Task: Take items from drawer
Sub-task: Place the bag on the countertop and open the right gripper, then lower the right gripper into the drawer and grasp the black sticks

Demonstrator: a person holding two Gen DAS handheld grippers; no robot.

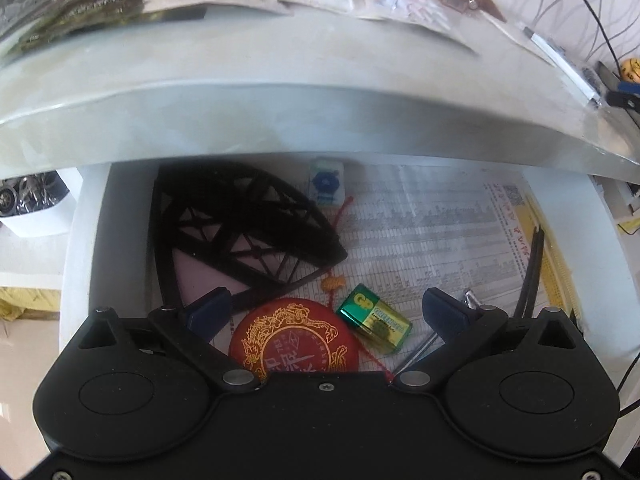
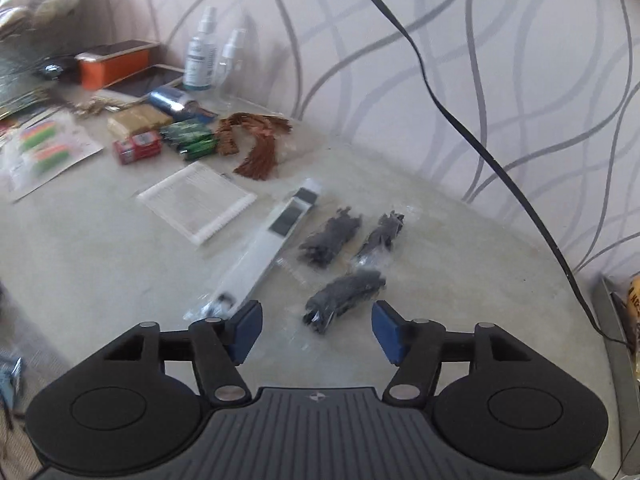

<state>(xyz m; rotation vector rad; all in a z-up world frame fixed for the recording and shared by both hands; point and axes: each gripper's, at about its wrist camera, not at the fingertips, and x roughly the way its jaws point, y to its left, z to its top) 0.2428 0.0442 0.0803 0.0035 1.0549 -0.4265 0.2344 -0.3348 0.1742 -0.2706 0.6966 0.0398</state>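
The left hand-held gripper (image 1: 327, 312) gapes empty over the drawer (image 1: 92, 216) — green battery (image 1: 375, 321) between its fingers. The right hand-held gripper (image 2: 316, 330), also open, holds nothing above the counter (image 2: 100, 260).

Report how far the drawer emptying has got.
Done: many items already lie on the tabletop, among them three clear bags of black parts, the nearest just ahead of the open, empty right tool. In hand: nothing; the left tool is open above the drawer. Left: the red round tin, green battery, black lattice piece and small white packet.
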